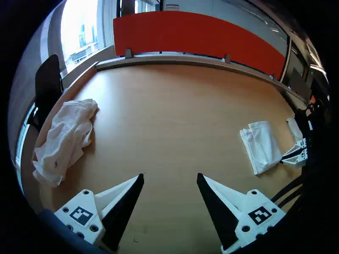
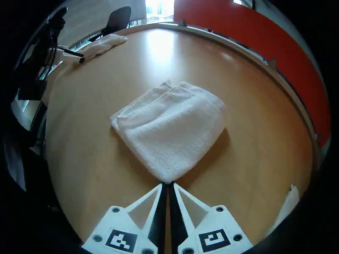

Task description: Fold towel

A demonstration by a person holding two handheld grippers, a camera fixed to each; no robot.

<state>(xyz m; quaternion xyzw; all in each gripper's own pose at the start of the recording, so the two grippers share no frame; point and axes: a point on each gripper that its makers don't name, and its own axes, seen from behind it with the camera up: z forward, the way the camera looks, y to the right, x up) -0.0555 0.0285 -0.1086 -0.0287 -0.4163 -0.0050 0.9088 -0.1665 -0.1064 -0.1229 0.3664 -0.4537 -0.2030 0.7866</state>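
A folded white towel (image 2: 171, 127) lies on the wooden table (image 2: 254, 139), one corner pointing at my right gripper (image 2: 168, 185). That gripper's fingers are shut, and the tips pinch the very corner of the towel. In the left gripper view the same folded towel (image 1: 260, 146) lies at the right, with the right gripper (image 1: 283, 160) at its near corner. My left gripper (image 1: 170, 177) hovers open over bare table (image 1: 169, 110) with nothing between its fingers. A crumpled white towel (image 1: 68, 135) sits to its left.
A red partition (image 1: 199, 34) runs along the table's far edge, and a black chair (image 1: 46, 84) stands at the left corner. Another white cloth (image 1: 293, 127) lies beyond the folded towel and appears again (image 2: 288, 203) at the table edge. The crumpled towel (image 2: 104, 44) lies far off.
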